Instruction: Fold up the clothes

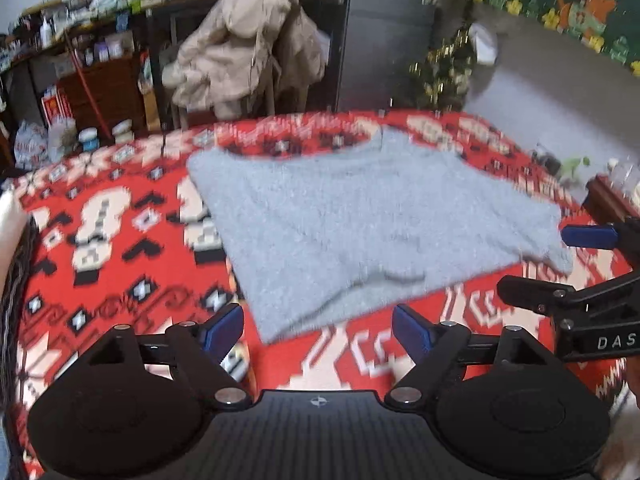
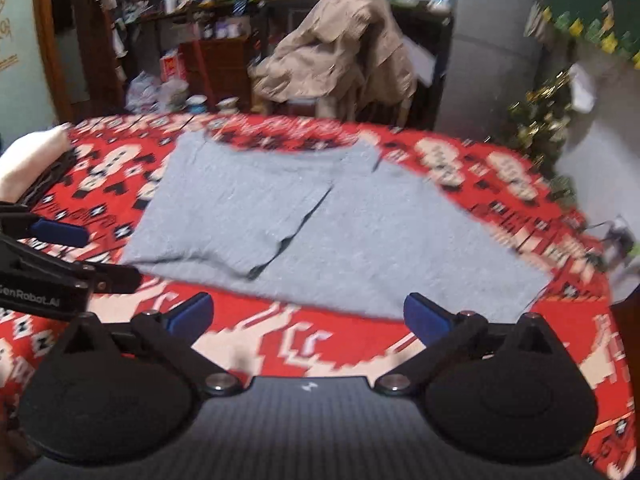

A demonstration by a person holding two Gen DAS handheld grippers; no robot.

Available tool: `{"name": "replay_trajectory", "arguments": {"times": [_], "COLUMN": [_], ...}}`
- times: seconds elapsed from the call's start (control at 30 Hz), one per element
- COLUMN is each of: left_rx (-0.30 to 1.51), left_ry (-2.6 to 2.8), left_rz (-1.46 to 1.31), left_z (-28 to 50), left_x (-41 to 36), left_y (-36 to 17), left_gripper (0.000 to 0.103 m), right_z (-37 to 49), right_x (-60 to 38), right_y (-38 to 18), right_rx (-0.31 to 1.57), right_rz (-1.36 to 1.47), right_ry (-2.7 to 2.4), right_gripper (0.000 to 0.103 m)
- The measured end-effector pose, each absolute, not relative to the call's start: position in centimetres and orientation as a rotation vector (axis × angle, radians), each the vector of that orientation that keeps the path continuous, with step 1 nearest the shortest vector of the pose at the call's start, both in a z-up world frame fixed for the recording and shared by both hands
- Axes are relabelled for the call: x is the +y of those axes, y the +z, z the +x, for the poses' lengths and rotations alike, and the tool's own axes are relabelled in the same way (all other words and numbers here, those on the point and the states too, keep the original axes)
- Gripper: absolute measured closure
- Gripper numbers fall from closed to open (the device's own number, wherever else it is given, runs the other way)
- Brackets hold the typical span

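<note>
The red patterned cloth (image 1: 120,240) covers the whole work surface beneath and ahead of both sets of jaws; whether that surface is a counter or a bed cannot be told.

The grey garment (image 1: 360,216) lies flat on the red patterned cloth, directly ahead of both sets of jaws and untouched by either. In the right wrist view the grey garment (image 2: 320,220) shows one flap folded over its left half, with a dark diagonal edge running down to the near hem. Its near hem lies just beyond the blue pads of each gripper.

The beige coat (image 1: 248,40) is heaped over a chair far ahead of the jaws, past the far edge of the cloth. Cluttered shelves (image 1: 88,40) stand far ahead and to the left of the left jaws.

The left gripper (image 1: 318,332) has its jaws released, spread wide, with nothing between the pads. It hovers above bare cloth short of the garment's near corner.

The right gripper (image 2: 308,316) has its jaws released, spread wide, with only the cloth visible between them. In the left wrist view the right gripper (image 1: 560,260) stands to the right of the left jaws, beside the garment's right corner.

A white folded item (image 2: 28,156) lies at the cloth's left edge, far left of the right jaws.
</note>
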State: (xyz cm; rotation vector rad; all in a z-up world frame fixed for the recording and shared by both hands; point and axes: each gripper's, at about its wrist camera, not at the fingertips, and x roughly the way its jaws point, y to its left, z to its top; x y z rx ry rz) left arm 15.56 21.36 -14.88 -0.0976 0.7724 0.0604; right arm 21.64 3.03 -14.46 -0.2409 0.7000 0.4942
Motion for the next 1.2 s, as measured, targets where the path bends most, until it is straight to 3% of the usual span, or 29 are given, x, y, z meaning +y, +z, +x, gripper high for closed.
{"name": "replay_trajectory", "arguments": {"times": [0.13, 0.27, 0.5, 0.63, 0.9, 1.2], "left_rx": [0.780, 0.822, 0.828, 0.841, 0.890, 0.906], "left_ry": [0.046, 0.052, -0.003, -0.024, -0.066, -0.097], "left_rz": [-0.162, -0.204, -0.259, -0.218, -0.240, -0.226], "left_z": [16.7, 18.3, 20.1, 21.0, 24.0, 25.7], "left_x": [21.8, 22.0, 21.5, 20.0, 16.8, 13.5], "left_y": [-14.6, -14.6, -14.3, -14.5, -15.8, -15.8], "left_gripper": [0.027, 0.042, 0.042, 0.041, 0.041, 0.041], "right_z": [22.7, 24.3, 26.4, 27.6, 29.8, 31.0], "right_x": [2.5, 1.6, -1.2, -4.0, -8.6, -9.7], "right_y": [-13.8, -14.0, -14.9, -15.8, -18.7, -20.2], "right_rx": [0.707, 0.743, 0.732, 0.703, 0.773, 0.771], "right_rz": [-0.192, -0.147, -0.097, -0.025, 0.064, 0.150], "right_ry": [0.466, 0.433, 0.313, 0.169, -0.022, -0.014], "right_gripper": [0.001, 0.001, 0.007, 0.018, 0.068, 0.069]}}
